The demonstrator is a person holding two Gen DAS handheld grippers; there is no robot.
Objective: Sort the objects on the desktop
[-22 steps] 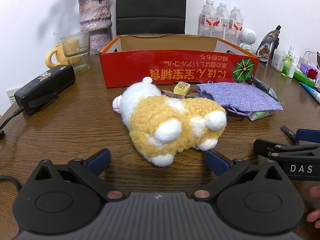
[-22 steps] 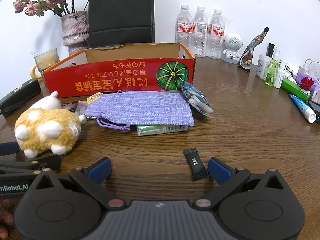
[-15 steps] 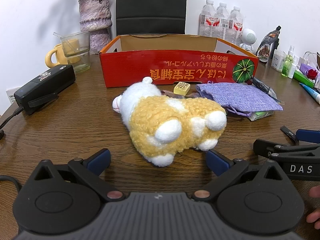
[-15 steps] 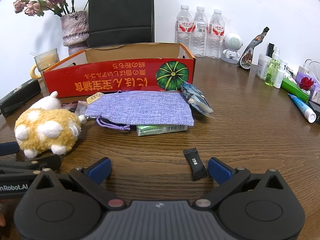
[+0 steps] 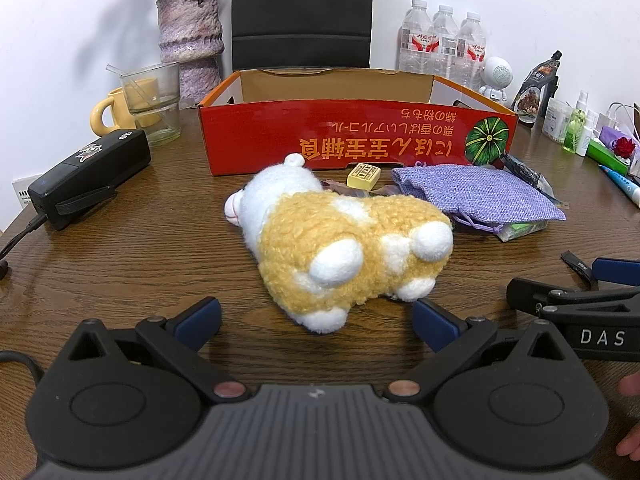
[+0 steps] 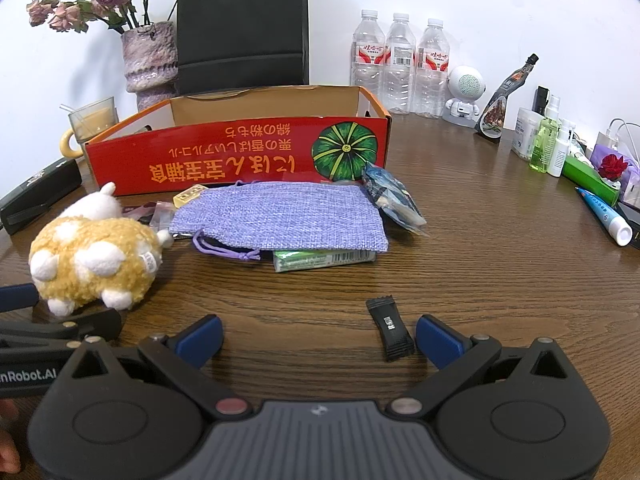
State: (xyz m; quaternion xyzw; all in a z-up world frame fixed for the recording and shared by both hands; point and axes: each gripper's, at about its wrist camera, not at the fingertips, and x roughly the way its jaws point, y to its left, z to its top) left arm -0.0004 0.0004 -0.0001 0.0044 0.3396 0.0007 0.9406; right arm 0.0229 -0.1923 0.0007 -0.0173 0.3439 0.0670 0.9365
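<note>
Plush toy (image 5: 340,248), yellow and white, lies on its side on the wooden surface (image 5: 140,264), near the red cardboard box (image 5: 352,136) and left of the purple drawstring pouch (image 5: 476,192). Just short of it, the left gripper (image 5: 316,320) has its blue fingers (image 5: 198,316) spread wide, holding nothing. The right gripper (image 6: 318,338) is equally spread, with a small black packet (image 6: 390,328) lying on the surface just inside its right finger.

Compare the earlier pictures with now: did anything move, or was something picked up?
Nothing visibly changed. Both grippers, left gripper and right gripper, are open and hold nothing; the plush toy and black sachet lie where they were.
</note>
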